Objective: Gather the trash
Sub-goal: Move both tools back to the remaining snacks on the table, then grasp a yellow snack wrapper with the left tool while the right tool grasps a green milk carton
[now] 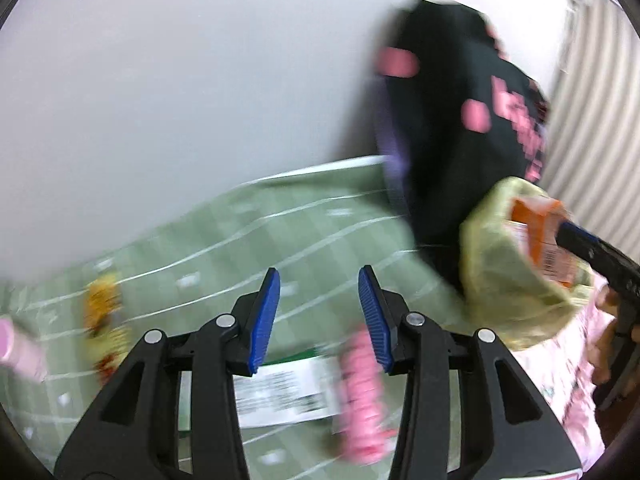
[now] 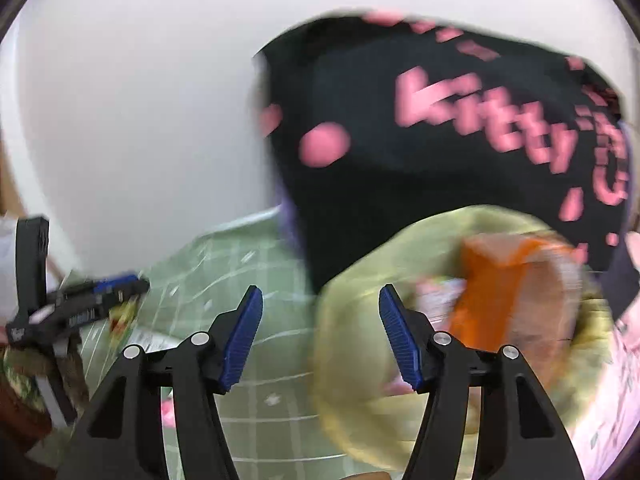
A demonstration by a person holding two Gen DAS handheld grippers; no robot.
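Blurrily, both grippers' jaws gape empty, left gripper (image 1: 319, 280), right gripper (image 2: 321, 300); orange carton (image 2: 496, 292) smeared.

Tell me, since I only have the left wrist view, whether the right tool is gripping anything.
Observer: No. In the right wrist view the right tool is open, with nothing between its pads.
Operator: What is directly in front of it?
Observer: The mouth of the yellow-green bag. Beside the orange carton inside it lies something brownish, too blurred to name.
Operator: The pink writing on the black thing is a smear for me.
Observer: From this side the black thing reads "kitty".
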